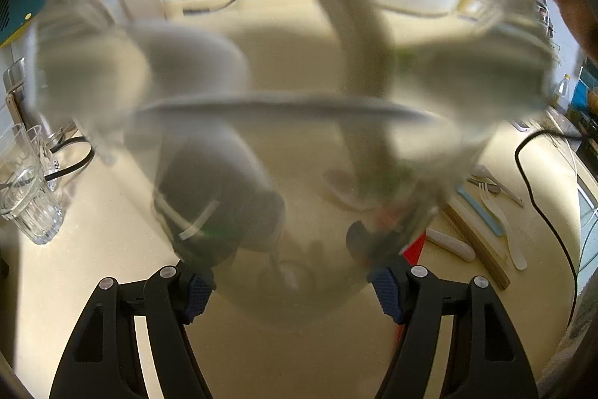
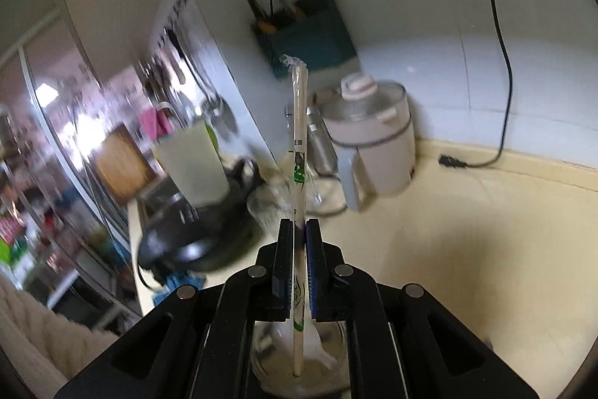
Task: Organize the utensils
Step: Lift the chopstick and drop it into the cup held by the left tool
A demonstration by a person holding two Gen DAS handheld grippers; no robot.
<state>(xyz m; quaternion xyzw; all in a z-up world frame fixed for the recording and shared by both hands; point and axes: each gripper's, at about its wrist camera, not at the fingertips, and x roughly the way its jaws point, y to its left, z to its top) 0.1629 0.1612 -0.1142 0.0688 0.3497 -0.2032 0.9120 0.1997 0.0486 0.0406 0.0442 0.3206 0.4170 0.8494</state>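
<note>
My left gripper (image 1: 287,287) is shut on a clear drinking glass (image 1: 261,62), which fills the left wrist view, blurred. Inside it I see a pale utensil handle (image 1: 358,36). My right gripper (image 2: 299,242) is shut on wrapped chopsticks (image 2: 300,122) in a clear sleeve with green print, held upright. Their lower end reaches into the glass (image 2: 269,365) below the fingers, beside a white spoon (image 2: 317,350). More utensils lie on the counter to the right in the left wrist view: a white fork (image 1: 501,215), a blue utensil (image 1: 480,210), a white utensil (image 1: 450,243) and a wooden strip (image 1: 476,243).
Empty ribbed glasses (image 1: 28,197) stand at left on the cream counter (image 1: 93,268). A black cable (image 1: 538,197) runs at right. In the right wrist view a white juicer (image 2: 373,137), a black cooker (image 2: 202,230) and a teal utensil holder (image 2: 310,36) stand by the wall.
</note>
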